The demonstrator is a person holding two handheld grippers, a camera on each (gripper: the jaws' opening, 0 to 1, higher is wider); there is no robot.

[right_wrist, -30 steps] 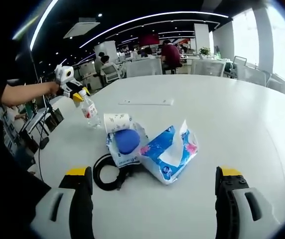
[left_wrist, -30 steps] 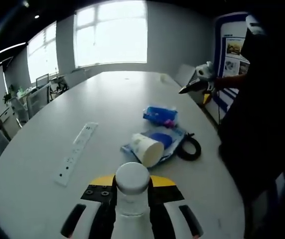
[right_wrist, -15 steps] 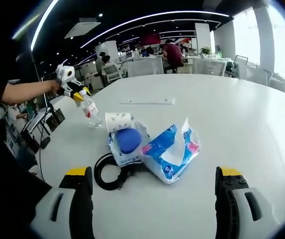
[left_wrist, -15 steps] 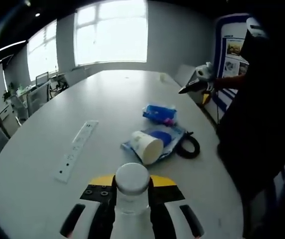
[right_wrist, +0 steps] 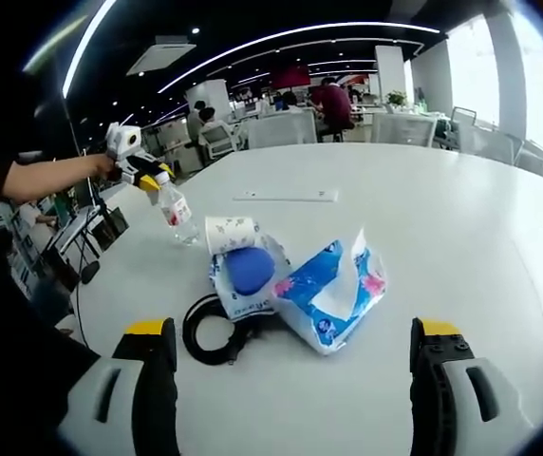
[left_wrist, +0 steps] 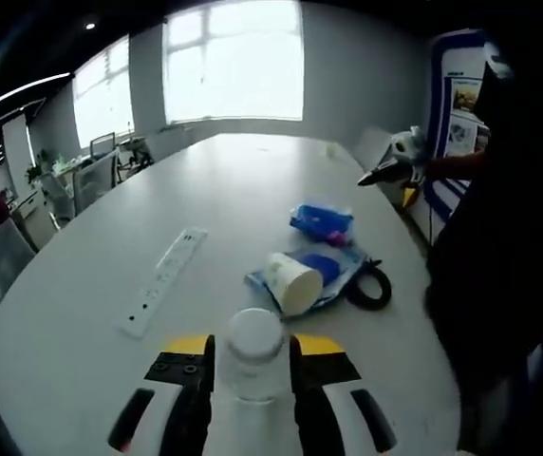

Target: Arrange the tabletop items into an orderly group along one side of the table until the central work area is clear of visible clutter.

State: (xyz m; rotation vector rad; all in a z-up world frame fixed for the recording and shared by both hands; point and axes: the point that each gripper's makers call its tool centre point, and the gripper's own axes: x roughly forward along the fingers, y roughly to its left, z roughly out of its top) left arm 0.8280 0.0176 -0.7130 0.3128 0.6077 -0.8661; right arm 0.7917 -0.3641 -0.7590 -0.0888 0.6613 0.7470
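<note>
One long white table point(right_wrist: 461, 247) takes up most of both my views, curving away toward bright windows in the left gripper view and toward an office full of chairs in the right gripper view. Next in size is the blue tissue pack point(right_wrist: 333, 294), lying just right of centre in my right gripper view with a white sheet sticking up from it. Touching its left side is a blue-and-white pouch point(right_wrist: 243, 275), and a white paper roll point(right_wrist: 229, 231) lies on its side at the pouch's far edge. A coiled black cable point(right_wrist: 213, 328) sits at lower left of that cluster, against the pouch. A white power strip point(left_wrist: 164, 281) lies well apart, left of centre in my left gripper view.

My left gripper point(left_wrist: 246, 366) is clamped on a clear water bottle point(left_wrist: 251, 356), its white cap rising between the jaws at the bottom of the frame; in the right gripper view the bottle hangs tilted at upper left, near the roll.

My right gripper point(right_wrist: 292, 380) stands wide apart, holding nothing, below the tissue pack.
</note>
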